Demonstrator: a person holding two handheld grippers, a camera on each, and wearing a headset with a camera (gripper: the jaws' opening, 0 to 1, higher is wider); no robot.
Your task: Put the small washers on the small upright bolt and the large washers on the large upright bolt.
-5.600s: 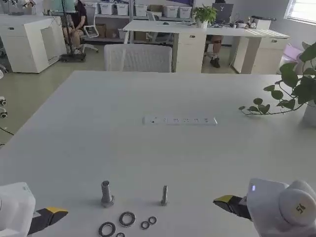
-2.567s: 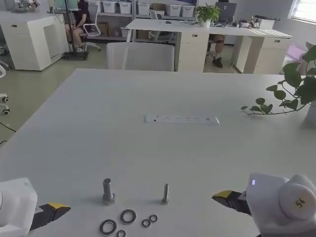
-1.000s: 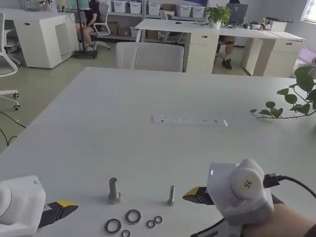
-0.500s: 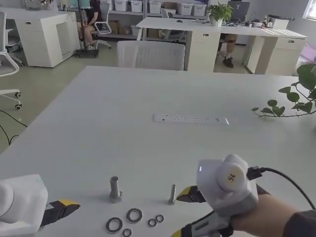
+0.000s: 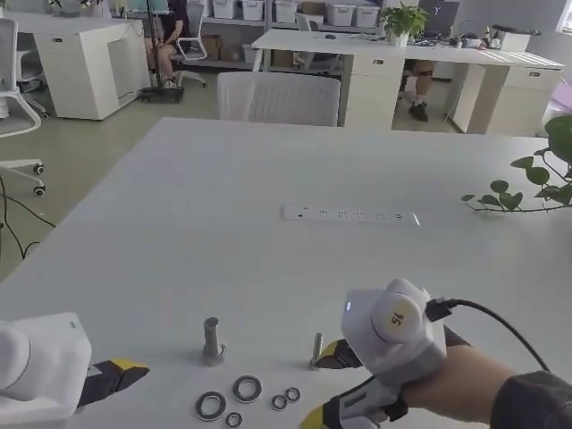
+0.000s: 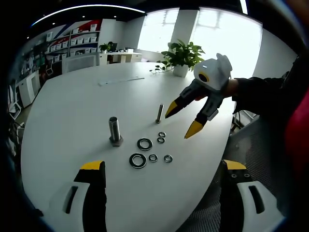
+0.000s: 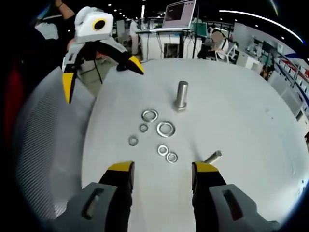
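Body of right gripper (image 5: 315, 390) half hides its jaws near small bolt (image 5: 316, 347).

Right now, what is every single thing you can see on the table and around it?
Big bolt: one, grey, upright on the table.
Small bolt: one, grey, upright, right of the big bolt in the head view.
Big washers: two, grey, flat in front of the bolts.
Small washers: four, grey, flat beside the big washers.
Power strip: one, white, mid-table.
Table: one, white.
Plant: one, green, right edge of the table.
Chair: one, white, behind the table.
Left gripper: one, white, yellow-tipped jaws open, left of the washers.
Right gripper: one, white, yellow-tipped jaws open, by the small bolt.
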